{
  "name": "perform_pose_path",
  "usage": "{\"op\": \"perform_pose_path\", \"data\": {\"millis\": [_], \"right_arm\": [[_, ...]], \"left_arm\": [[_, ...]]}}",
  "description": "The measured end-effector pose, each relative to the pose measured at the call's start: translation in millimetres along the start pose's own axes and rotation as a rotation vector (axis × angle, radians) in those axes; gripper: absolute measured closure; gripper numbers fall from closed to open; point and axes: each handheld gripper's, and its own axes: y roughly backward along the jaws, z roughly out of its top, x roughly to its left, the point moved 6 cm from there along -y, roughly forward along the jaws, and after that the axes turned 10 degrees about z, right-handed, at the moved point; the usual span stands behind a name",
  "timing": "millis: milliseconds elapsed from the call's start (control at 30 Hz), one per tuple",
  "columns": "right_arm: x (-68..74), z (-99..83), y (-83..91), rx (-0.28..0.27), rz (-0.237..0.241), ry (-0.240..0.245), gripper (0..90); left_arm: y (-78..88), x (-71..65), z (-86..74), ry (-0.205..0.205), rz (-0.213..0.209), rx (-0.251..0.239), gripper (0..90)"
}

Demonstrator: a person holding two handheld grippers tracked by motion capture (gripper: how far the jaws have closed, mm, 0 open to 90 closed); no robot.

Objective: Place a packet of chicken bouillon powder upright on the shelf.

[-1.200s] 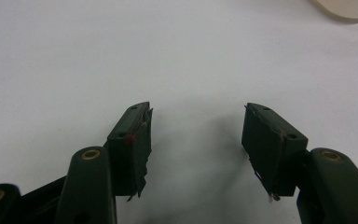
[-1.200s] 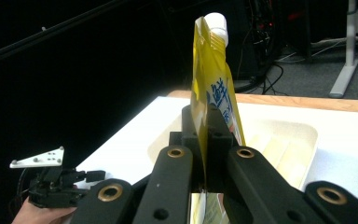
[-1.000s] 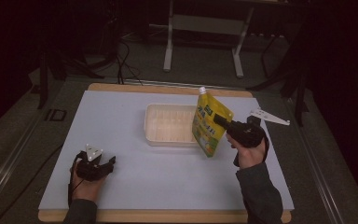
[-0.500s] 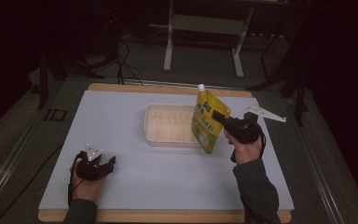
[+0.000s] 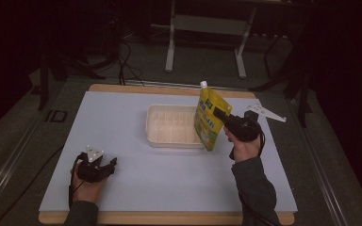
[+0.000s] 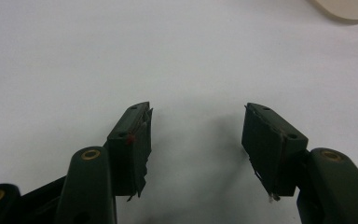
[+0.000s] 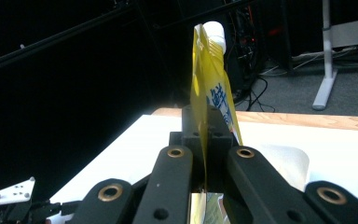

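Yellow pouch (image 5: 209,118) in right gripper (image 5: 218,113)

table (image 5: 122,122): pale matt sheet over a wood board, bare grain at its edge | pouch (image 5: 208,121): glossy yellow film, white plastic cap | tray (image 5: 172,125): milky, smooth plastic | my right claw (image 7: 204,140): matt black plastic, brass-looking rivets | my left claw (image 6: 196,140): same black plastic, pads scuffed, frayed at edges

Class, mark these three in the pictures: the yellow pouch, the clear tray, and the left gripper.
yellow pouch (image 5: 209,120), high view, on its printed front face.
clear tray (image 5: 169,141), high view, on its near rim.
left gripper (image 6: 196,135), left gripper view, midway between its open jaws.
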Motion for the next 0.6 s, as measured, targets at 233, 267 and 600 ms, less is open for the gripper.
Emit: {"op": "perform_pose_path", "data": {"millis": [233,267,600], "right_arm": [[-1.2,2.8,-7.1,-0.022,-0.025,0.003,90.0],[-1.7,3.0,-8.0,-0.028,-0.029,0.002,90.0],[-9.5,0.0,-15.9,-0.046,-0.057,-0.028,90.0]], "left_arm": [[-0.3,0.4,0.1,0.008,0.000,-0.004,41.9],[-0.3,0.2,0.2,0.008,0.001,-0.004,41.9],[-0.3,0.1,0.2,0.007,0.001,-0.007,41.9]]}}
